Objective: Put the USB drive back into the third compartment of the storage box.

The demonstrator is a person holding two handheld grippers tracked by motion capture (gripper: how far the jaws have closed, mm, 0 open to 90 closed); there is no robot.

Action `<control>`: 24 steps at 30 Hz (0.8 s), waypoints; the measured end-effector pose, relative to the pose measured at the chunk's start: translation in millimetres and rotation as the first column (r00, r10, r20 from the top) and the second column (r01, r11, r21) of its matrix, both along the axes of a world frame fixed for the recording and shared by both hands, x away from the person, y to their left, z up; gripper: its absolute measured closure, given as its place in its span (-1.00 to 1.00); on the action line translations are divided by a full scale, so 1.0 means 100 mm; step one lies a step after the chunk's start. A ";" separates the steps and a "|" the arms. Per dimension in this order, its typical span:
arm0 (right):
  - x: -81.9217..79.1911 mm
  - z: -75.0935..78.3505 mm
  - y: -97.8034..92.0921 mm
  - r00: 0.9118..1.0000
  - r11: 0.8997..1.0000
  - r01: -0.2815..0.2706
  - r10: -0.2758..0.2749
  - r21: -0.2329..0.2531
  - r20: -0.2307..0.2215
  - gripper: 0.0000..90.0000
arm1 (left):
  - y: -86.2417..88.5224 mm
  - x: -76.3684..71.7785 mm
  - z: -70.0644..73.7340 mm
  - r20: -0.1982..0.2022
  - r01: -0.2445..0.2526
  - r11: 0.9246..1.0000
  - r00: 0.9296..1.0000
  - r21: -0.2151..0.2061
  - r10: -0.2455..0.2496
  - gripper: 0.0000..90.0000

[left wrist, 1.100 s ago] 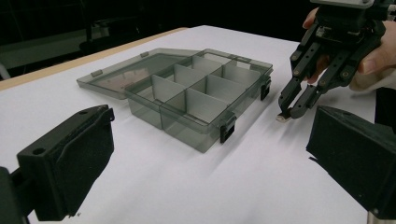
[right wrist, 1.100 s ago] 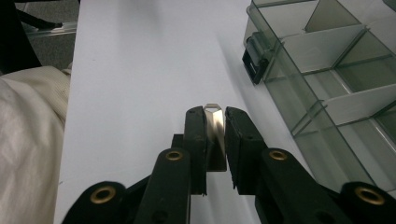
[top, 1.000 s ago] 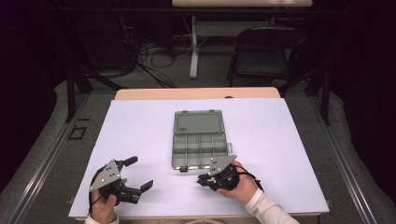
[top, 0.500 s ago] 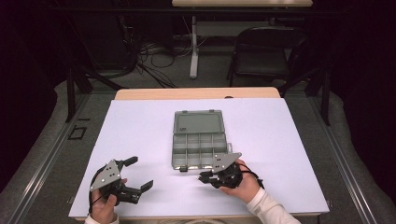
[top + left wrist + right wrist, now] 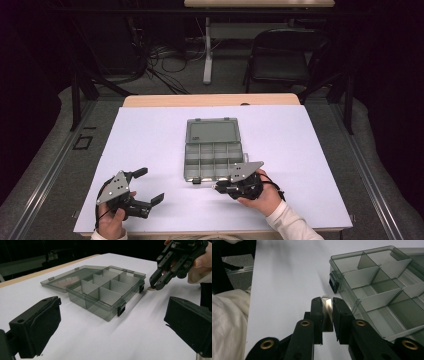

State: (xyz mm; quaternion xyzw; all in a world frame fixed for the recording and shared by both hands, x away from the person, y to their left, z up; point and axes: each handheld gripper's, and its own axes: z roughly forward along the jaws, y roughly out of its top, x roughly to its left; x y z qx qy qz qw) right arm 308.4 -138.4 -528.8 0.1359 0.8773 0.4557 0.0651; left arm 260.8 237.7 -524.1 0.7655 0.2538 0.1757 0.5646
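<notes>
A small flat metal piece [image 5: 327, 312] sits pinched between the jaws of the right gripper [image 5: 223, 187], just off the near edge of the open compartment box [image 5: 212, 159] lying mid-table on the white sheet [image 5: 300, 150]. Well left of the box, the left gripper [image 5: 148, 186] rests with jaws spread wide, grasping nothing.

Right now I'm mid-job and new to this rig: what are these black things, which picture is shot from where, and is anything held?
No robot here: a person holds hand tongs in each hand. One picture looks down from above the table; the other two come from cameras riding on each set of tongs. On the white table lies an open, smoky-clear compartment box, compartments apparently empty. The right tongs are shut on a thin metal strip beside the box's front latch. The left tongs are open, holding nothing.
</notes>
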 end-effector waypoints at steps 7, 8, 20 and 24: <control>0.01 0.04 -0.05 1.000 1.000 0.021 -0.021 0.022 0.014 0.76 | 0.00 0.00 0.00 0.000 0.000 1.000 1.000 -0.001 0.000 -0.99; 0.01 0.04 -0.05 1.000 1.000 0.021 -0.021 0.022 0.014 0.76 | 0.00 0.00 0.00 0.000 0.000 1.000 1.000 -0.001 0.000 -0.99; 0.03 0.07 -0.12 0.999 0.998 0.044 -0.045 0.052 0.018 0.76 | 0.00 0.00 0.00 -0.002 -0.001 1.000 1.000 0.001 0.001 -0.99; 0.03 0.09 -0.13 0.999 0.997 0.048 -0.049 0.056 0.020 0.76 | 0.00 0.00 0.00 -0.002 -0.001 1.000 1.000 0.002 0.001 -0.99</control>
